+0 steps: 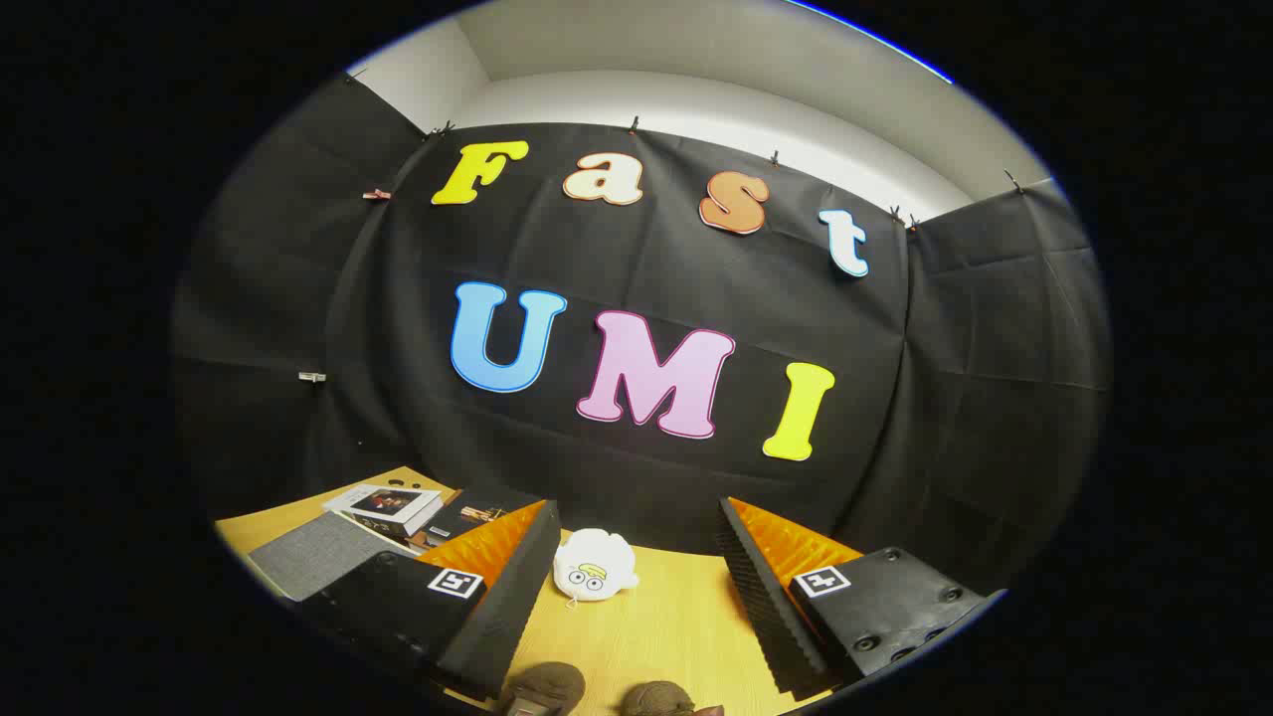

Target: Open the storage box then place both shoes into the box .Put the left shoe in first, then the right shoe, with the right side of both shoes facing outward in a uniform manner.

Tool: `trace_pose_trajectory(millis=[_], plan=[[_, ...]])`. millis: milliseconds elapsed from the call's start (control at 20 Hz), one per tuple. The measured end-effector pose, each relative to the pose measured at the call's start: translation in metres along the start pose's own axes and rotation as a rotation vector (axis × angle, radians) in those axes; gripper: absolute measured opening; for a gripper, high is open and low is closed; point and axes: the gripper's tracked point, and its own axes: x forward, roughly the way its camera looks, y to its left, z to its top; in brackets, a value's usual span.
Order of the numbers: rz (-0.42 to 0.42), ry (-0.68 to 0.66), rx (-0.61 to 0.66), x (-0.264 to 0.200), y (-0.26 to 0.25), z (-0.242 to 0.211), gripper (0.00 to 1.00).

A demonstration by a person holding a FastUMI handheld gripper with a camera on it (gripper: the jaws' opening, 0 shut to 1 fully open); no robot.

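A wooden table (pixel 656 636) was seen, running back to the black cloth wall. A white plush toy (pixel 594 567) lay on it at the far side, near the middle. Two brown shoes (pixel 545 688) (pixel 656 699) rested at the near edge. On the far left, a grey box (pixel 313 555) sat beside stacked books (pixel 386 507).

The claw (pixel 636 587) hangs with its fingers spread wide; bare tabletop (pixel 666 626) runs between them. A white plush toy (pixel 594 567) sits just ahead in that lane. Two brown shoes (pixel 597 691) lie near. Books (pixel 383 507) and a grey box (pixel 318 557) crowd the far left.
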Motion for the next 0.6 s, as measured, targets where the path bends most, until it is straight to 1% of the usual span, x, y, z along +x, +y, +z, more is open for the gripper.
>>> trace_pose_trajectory(millis=[600], plan=[[0.062, 0.019, 0.016, 0.0022, 0.0116, -0.0047, 0.97]])
